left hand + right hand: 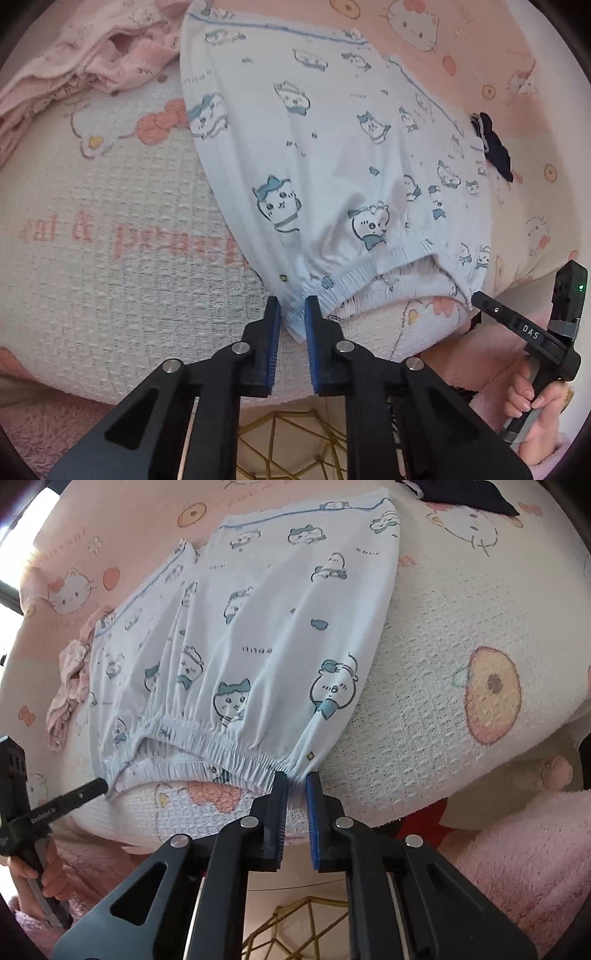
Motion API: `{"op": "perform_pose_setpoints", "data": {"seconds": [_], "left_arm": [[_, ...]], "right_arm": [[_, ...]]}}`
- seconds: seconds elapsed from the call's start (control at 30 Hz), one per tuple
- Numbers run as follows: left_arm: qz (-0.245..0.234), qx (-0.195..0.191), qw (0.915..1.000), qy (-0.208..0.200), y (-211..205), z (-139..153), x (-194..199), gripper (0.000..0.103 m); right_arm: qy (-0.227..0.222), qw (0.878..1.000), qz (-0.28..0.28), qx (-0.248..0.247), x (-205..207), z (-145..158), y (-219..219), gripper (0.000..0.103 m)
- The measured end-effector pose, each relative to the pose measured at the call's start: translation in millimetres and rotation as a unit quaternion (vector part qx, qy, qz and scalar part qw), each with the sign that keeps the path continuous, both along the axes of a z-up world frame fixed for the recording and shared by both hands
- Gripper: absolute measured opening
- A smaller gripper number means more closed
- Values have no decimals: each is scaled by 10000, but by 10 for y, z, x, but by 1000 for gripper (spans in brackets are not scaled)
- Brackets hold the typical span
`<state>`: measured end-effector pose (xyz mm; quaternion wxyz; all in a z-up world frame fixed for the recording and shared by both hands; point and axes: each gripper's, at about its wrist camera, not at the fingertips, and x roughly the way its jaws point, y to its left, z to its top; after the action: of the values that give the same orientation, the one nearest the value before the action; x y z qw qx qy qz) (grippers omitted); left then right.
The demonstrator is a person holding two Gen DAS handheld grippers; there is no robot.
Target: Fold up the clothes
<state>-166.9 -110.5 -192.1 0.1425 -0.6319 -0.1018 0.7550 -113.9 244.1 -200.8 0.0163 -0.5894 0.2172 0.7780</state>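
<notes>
The pale blue shorts, printed with small cartoon animals, lie spread flat on the bed, legs pointing to the far side and the gathered elastic waistband along the near edge. They look light, thin and limp, likely to sag and crease when lifted, so the firmer elastic corners are the sensible holds. That is where they are taken: the left tongs pinch the waistband's left corner, blue pads pressed on the cloth, and the right tongs pinch its right corner likewise, the band hanging slack and gaping between them. The bed's textured cover is white and pink with cat and doughnut prints. A crumpled pink garment lies at the far left, apart from the shorts, and a small dark cloth lies just beside their right leg. No containers are visible.
</notes>
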Motion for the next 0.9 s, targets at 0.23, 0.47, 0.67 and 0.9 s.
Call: {"op": "perform_pose_setpoints", "data": {"seconds": [0.23, 0.47, 0.67, 0.9], "left_arm": [[409, 795, 9953, -375, -266, -50, 15, 16], [659, 1123, 9902, -501, -271, -178, -33, 36], [547, 830, 9943, -382, -56, -213, -71, 13], [319, 860, 9958, -57, -32, 73, 68, 12]], "right_arm": [[-16, 9993, -110, -356, 43, -10, 98, 21], [16, 9989, -174, -445, 38, -46, 29, 25], [191, 9997, -80, -90, 53, 67, -51, 7], [505, 9987, -80, -19, 249, 399, -16, 7]]}}
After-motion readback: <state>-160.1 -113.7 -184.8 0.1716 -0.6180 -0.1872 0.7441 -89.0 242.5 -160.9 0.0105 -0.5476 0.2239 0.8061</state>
